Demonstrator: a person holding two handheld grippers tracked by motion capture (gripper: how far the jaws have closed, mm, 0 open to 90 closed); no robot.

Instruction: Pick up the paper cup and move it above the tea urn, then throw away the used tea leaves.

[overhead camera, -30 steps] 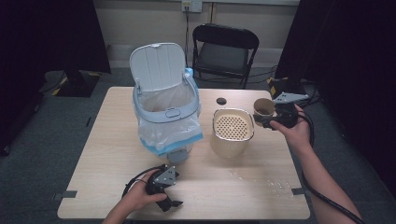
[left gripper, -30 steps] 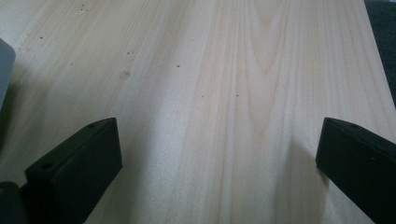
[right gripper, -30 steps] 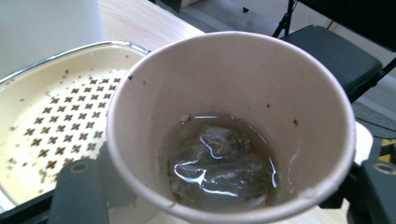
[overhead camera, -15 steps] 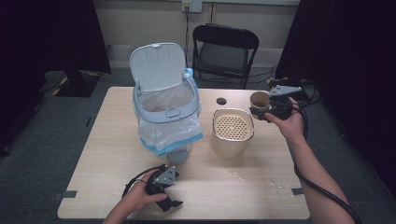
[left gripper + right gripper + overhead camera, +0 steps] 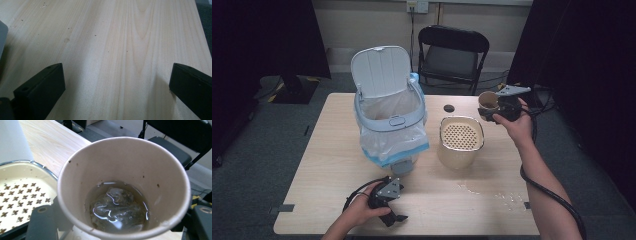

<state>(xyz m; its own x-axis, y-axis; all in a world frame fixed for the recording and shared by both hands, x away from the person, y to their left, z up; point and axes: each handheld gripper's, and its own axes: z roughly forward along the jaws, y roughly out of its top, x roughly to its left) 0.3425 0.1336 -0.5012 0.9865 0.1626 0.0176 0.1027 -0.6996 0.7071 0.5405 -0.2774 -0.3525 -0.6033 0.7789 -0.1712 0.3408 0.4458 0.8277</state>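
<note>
Left gripper [image 5: 388, 202], nearest the person, rests low on the counter [image 5: 332, 150] with jaws spread wide; between them lies bare pale wood grain and nothing else.

Right gripper [image 5: 499, 106], farther off at the counter's far right, has its jaws pinching a paper cup [image 5: 125, 187] — one jaw on each side of the wall, cup upright, mouth facing up. Inside sits a wet, soggy tea bag [image 5: 117, 208] in a shallow pool of brownish liquid; specks cling to the matte inner wall.

Just beside and below the cup, to the left of the jaws in the right gripper view, stands a cream container with a perforated strainer top [image 5: 461, 136], rounded-square, glossy. By judgement the coming move turns on this relation: the cup is near the strainer but not yet over it.

Beyond, a lined bin [image 5: 390, 130] with its lid raised; a thin crinkled bag drapes over its rim.
</note>
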